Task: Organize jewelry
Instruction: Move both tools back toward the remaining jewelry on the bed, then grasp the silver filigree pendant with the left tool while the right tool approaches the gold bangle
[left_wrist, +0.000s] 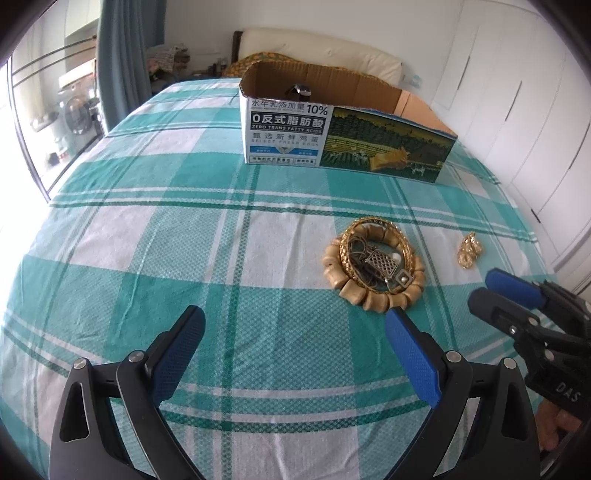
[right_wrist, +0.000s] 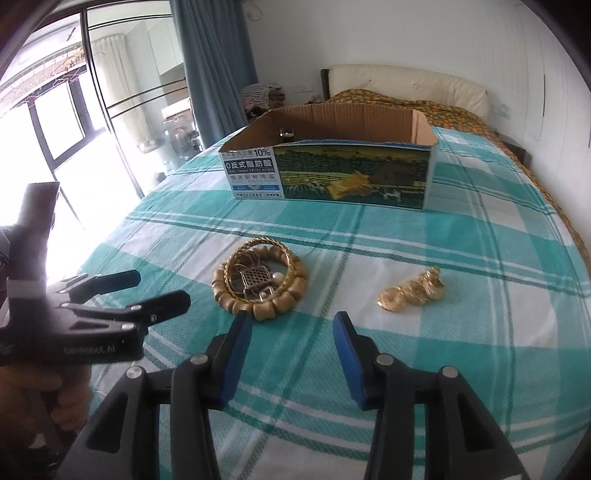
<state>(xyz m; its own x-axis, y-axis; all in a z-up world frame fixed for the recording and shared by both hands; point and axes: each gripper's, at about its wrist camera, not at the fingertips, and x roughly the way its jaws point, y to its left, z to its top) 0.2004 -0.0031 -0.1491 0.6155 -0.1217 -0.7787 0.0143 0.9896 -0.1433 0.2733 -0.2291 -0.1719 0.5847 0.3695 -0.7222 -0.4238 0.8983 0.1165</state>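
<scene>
left gripper (left_wrist: 295, 334): released, empty, above bed (left_wrist: 184, 229) | right gripper (right_wrist: 291, 328): released, nothing between pads | jewelry pile (right_wrist: 260, 282): wooden bead bracelet ringing gold bangle and chains, on bed, just beyond both grippers | gold earrings (right_wrist: 413, 290): beside pile, apart | cardboard box (right_wrist: 332, 173): farther back, open
</scene>
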